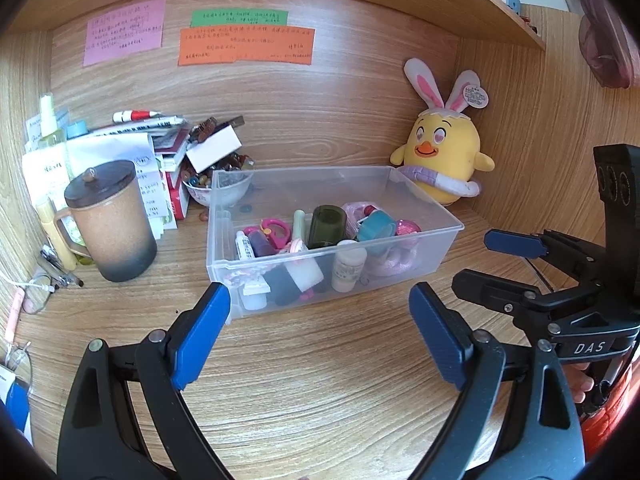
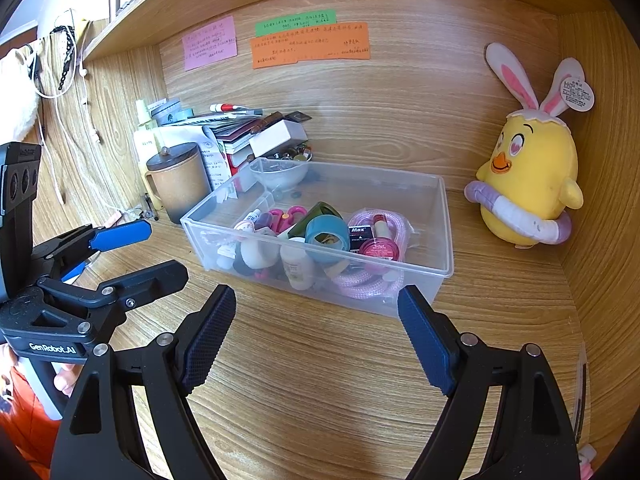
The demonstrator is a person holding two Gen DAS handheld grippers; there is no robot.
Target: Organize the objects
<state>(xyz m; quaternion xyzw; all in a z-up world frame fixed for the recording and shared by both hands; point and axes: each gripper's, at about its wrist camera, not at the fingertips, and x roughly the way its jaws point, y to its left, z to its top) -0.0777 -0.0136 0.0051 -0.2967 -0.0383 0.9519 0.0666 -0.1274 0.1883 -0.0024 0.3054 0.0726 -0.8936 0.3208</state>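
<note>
Left gripper [image 1: 320, 332] and right gripper [image 2: 316, 332], both spread wide and empty, face clear bin [image 1: 420, 248]; mug [image 1: 112, 220] at left, plush chick [image 1: 444, 152] at right.

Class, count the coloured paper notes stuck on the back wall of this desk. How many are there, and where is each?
3. A pink note on the left, a green note to its right, and an orange note directly below the green one. None looks hidden.
</note>
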